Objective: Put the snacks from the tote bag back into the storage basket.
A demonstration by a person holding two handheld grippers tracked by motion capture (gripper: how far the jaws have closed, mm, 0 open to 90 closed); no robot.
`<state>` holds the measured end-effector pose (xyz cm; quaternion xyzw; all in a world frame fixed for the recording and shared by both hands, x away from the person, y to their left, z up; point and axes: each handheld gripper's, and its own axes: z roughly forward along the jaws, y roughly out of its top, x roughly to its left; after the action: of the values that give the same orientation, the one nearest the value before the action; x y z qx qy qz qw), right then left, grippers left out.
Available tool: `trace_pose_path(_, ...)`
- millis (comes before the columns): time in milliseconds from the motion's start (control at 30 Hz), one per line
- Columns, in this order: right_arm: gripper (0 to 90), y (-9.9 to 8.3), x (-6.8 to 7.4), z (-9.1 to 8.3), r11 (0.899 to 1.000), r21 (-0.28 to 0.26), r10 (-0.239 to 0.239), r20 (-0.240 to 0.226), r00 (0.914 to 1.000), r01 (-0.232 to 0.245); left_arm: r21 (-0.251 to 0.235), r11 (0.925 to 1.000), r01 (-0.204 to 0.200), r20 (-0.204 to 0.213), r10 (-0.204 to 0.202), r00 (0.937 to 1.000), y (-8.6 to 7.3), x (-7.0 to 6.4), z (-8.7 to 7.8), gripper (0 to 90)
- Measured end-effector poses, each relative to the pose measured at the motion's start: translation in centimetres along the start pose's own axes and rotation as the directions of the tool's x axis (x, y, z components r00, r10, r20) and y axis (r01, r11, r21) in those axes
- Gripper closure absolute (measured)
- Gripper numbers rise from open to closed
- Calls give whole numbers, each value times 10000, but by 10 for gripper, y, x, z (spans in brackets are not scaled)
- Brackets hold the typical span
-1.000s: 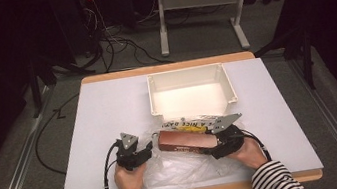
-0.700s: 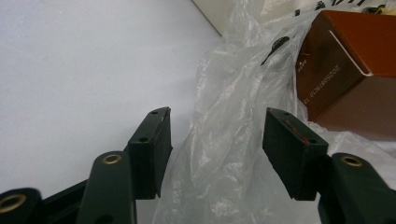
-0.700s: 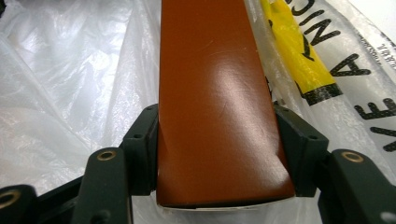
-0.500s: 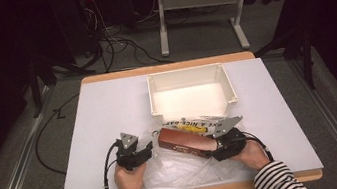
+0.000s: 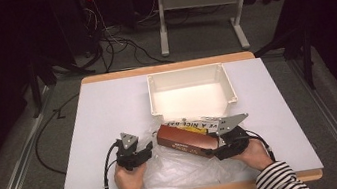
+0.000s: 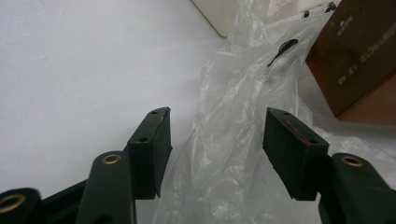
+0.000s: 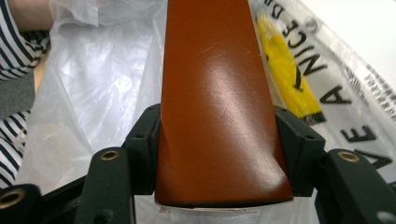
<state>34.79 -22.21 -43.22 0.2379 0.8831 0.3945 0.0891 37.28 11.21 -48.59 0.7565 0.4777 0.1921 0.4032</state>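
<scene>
A long reddish-brown box [image 5: 187, 141] lies slanted over a clear plastic bag [image 5: 182, 165] near the table's front edge. My right gripper [image 5: 217, 151] is shut on the box's right end; in the right gripper view both pads press the sides of the brown box [image 7: 219, 102]. The bag carries black lettering and a yellow mark [image 7: 285, 79]. My left gripper [image 5: 147, 150] sits at the bag's left side, open. In the left gripper view a rumpled fold of the bag [image 6: 224, 140] rises between its spread jaws, untouched by the pads, and the box [image 6: 359, 60] shows at upper right.
An empty white bin [image 5: 191, 91] stands just behind the box at the table's middle. The white table top [image 5: 103, 114] lies bare to the left and to the right of the bin. A striped sleeve [image 7: 14, 51] shows in the right gripper view.
The box's left end has swung a little toward the front, and the right gripper has shifted slightly with it. The left gripper has stayed in place.
</scene>
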Motion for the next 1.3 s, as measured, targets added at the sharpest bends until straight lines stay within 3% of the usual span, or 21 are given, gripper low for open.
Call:
trace_pose_path(533,428,15,-7,-18,9965,-747,397,389,9985,-367,52,10000,-4,-37,4,10000,0,0,1,423)
trace_pose_path(933,429,23,-19,-30,9937,-850,796,799,9936,-728,58,10000,-33,-19,33,10000,0,0,0,426)
trace_pose_path(1133,429,31,-32,-42,9908,-969,1067,1307,9857,-945,-23,9999,-110,-37,110,9999,0,-1,-1,425)
trace_pose_path(1300,429,36,-46,-39,9897,-887,1272,1861,9743,-1122,-75,9999,-102,-54,101,9999,0,-2,0,429)
